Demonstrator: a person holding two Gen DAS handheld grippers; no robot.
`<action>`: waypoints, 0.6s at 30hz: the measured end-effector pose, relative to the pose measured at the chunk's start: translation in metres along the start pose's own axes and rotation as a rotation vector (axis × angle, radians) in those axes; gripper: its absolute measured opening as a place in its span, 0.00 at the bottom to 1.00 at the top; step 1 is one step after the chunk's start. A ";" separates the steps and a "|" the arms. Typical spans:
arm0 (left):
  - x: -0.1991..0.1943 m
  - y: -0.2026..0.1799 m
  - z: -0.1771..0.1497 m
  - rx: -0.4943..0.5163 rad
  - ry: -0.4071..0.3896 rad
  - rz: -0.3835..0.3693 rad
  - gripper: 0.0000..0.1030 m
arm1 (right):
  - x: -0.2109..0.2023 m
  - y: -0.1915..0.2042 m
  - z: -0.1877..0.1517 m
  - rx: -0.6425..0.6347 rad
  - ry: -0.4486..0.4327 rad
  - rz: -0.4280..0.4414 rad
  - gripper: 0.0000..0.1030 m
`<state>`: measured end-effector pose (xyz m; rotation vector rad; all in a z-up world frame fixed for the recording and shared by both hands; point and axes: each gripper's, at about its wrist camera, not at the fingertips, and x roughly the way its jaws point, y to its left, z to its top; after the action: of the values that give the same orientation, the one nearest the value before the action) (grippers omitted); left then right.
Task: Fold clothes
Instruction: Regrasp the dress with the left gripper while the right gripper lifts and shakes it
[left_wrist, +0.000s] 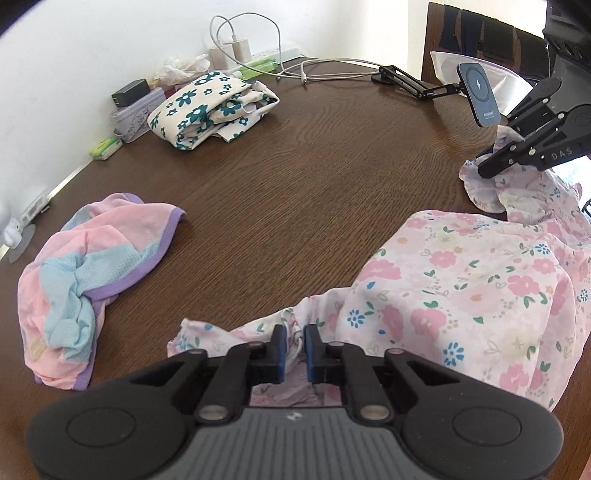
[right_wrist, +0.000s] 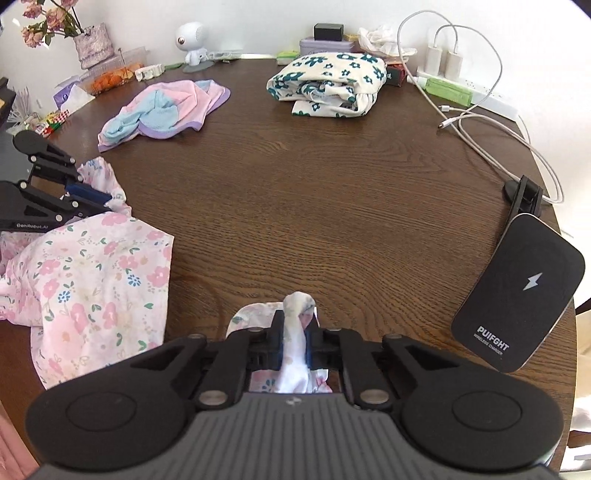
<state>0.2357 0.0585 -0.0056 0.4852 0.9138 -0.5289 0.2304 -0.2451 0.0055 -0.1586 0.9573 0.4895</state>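
On the brown table (right_wrist: 332, 206) the pink floral garment (left_wrist: 480, 291) serves as the landmark: it lies bunched at the near edge, partly draped over it. Well left of it in the left wrist view sits a crumpled pink, blue and purple top (left_wrist: 92, 269), apart from everything else. Beyond the garment, near the wall, is a folded cream garment with teal flowers (left_wrist: 210, 107), with a lilac box (left_wrist: 136, 114), chargers and white cables (left_wrist: 303, 72) behind it. The left gripper (left_wrist: 295, 341) is at the garment's left end, its blue-padded jaws drawn close together and pinching a gathered ruffle of the floral cloth. The right gripper (right_wrist: 295, 328) is at the garment's other end, its jaws pressed together on a twisted strip of the same cloth, a knob of which sticks up past the tips. From the right wrist view, the garment's main heap (right_wrist: 96, 280) lies to the left, with the left gripper (right_wrist: 99, 199) biting its far edge. Right of the garment's held end, a black wireless charger (right_wrist: 517, 291) on a clamp arm stands at the table edge, near the cables (right_wrist: 491, 122).
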 end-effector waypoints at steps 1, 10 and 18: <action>-0.003 -0.001 -0.005 -0.013 -0.008 0.012 0.05 | -0.005 -0.001 -0.002 0.009 -0.019 0.002 0.07; -0.063 0.025 -0.018 -0.217 -0.193 0.215 0.03 | -0.041 -0.002 -0.011 0.039 -0.162 -0.026 0.05; -0.140 0.073 0.050 -0.244 -0.479 0.513 0.03 | -0.081 0.001 0.091 -0.007 -0.443 -0.178 0.05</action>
<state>0.2406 0.1154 0.1496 0.3304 0.3618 -0.0513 0.2591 -0.2399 0.1238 -0.1324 0.5024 0.3436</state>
